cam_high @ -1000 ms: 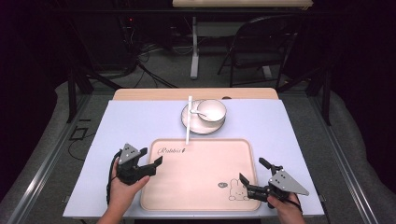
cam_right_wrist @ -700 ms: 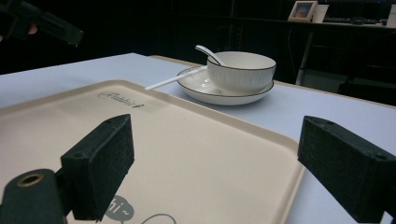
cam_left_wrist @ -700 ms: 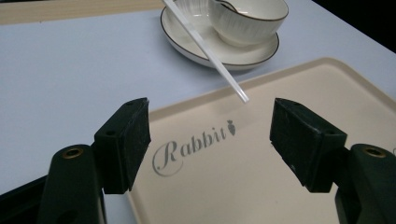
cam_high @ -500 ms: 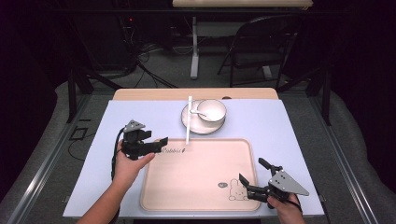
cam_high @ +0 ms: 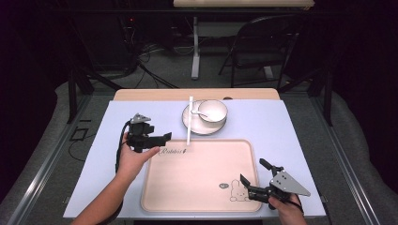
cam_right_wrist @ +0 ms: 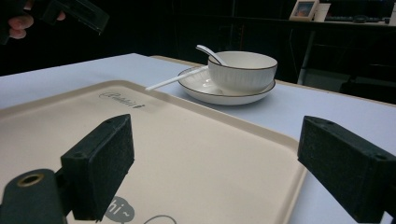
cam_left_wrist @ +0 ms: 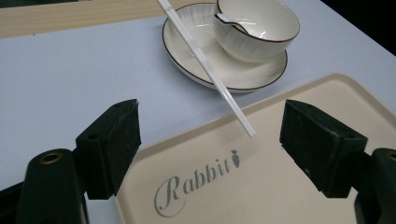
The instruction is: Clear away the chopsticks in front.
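Note:
A beige tray (cam_high: 197,173) printed with "Rabbit" lies on the pale blue table. Behind it a white bowl (cam_high: 213,111) with a spoon in it stands on a plate (cam_high: 192,123). White chopsticks (cam_high: 189,119) lie across the plate's left side, their tips over the tray's far edge. My left gripper (cam_high: 165,137) hovers at the tray's far left corner and points at the chopsticks (cam_left_wrist: 210,74). Its jaws have just been opening wider and stand open (cam_left_wrist: 210,140) with nothing between them. My right gripper (cam_high: 253,171) rests open at the tray's near right corner (cam_right_wrist: 219,154), empty.
A wooden strip (cam_high: 141,94) runs along the table's far edge. Beyond it stand a folding chair (cam_high: 263,51) and a desk leg (cam_high: 195,47) in a dark room. A cable (cam_high: 119,150) trails from the left gripper along the forearm.
My left hand has lifted from the tray's near left side and moved away toward the far left corner, closer to the plate. The right hand has stayed put.

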`<move>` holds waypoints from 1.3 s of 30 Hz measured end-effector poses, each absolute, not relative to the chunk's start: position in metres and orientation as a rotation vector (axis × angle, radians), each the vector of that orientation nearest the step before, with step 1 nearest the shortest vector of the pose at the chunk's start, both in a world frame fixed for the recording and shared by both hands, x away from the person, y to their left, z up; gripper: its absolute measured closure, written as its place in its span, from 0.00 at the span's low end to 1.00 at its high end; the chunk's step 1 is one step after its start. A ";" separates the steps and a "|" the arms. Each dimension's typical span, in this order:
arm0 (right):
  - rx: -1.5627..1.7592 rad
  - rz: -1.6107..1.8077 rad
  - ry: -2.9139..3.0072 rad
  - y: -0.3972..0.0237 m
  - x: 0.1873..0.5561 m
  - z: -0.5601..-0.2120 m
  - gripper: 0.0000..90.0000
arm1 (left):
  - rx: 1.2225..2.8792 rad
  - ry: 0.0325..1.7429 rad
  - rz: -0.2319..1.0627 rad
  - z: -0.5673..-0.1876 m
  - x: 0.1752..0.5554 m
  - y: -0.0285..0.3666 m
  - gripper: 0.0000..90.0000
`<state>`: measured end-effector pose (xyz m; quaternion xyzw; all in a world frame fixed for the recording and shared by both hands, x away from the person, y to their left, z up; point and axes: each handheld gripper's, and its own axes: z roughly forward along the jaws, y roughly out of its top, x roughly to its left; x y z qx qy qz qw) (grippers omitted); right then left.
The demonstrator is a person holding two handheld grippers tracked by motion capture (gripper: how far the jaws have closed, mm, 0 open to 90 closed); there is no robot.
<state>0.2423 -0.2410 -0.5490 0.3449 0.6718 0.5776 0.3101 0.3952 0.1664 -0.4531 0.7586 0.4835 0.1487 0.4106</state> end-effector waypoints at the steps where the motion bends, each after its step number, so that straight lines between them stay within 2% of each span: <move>1: 0.912 1.526 1.774 -0.241 0.242 -0.549 0.11 | 1.905 1.221 0.396 -0.448 0.401 0.164 0.24; 12: 0.920 1.526 1.766 -0.243 0.242 -0.549 0.11 | 1.913 1.281 0.399 -0.439 0.433 0.147 0.36; 15: 0.927 1.530 1.762 -0.243 0.243 -0.549 0.11 | 1.922 1.305 0.411 -0.439 0.442 0.146 0.44; 22: 0.916 1.540 1.768 -0.243 0.242 -0.548 0.11 | 1.915 1.373 0.430 -0.443 0.463 0.144 0.54; 28: 0.916 1.542 1.769 -0.243 0.242 -0.548 0.11 | 1.915 1.373 0.430 -0.443 0.463 0.144 0.54; 29: 0.916 1.542 1.769 -0.243 0.242 -0.548 0.11 | 1.915 1.409 0.423 -0.451 0.477 0.137 0.54; 39: 0.917 1.542 1.770 -0.245 0.242 -0.547 0.11 | 1.867 1.443 0.383 -0.469 0.493 0.133 0.58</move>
